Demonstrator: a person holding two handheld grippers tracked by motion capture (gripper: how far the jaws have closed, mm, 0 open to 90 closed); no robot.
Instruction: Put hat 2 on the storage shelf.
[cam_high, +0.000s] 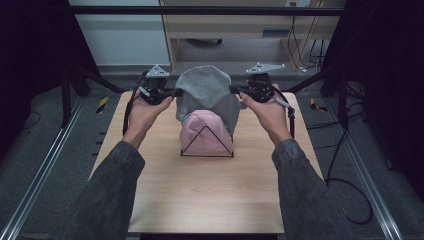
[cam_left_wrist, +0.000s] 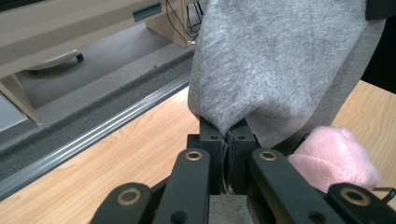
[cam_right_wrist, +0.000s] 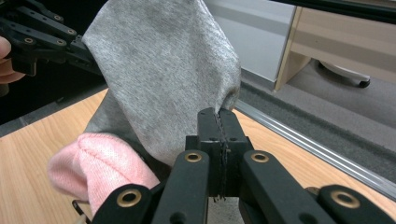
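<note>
Two hand-held claws hold a soft grey knitted fabric cap (cam_high: 205, 92) above the middle of the pale wooden worktop (cam_high: 200, 195), toward its 12 o'clock edge. The left claw (cam_high: 176, 92) pinches the cap's edge at 9 o'clock; in the left gripper view its jaws are pressed together on a fold of grey cloth (cam_left_wrist: 280, 60) with the claw (cam_left_wrist: 227, 135) clamped tight. The right claw (cam_high: 233, 90) pinches the opposite edge at 3 o'clock, and in the right gripper view its jaws close on the cap's hem (cam_right_wrist: 163, 79) at the claw (cam_right_wrist: 218, 116). The cap hangs stretched between them, draped over the top of a fuzzy pink knitted hat (cam_high: 205, 132) that sits on a black wire triangular stand (cam_high: 207, 145) resting on the worktop. The grey cap covers the pink hat's upper part; the pink hat's lower half shows at 6 o'clock. Grey denim sleeves (cam_high: 110, 190) enter from the near edge.
</note>
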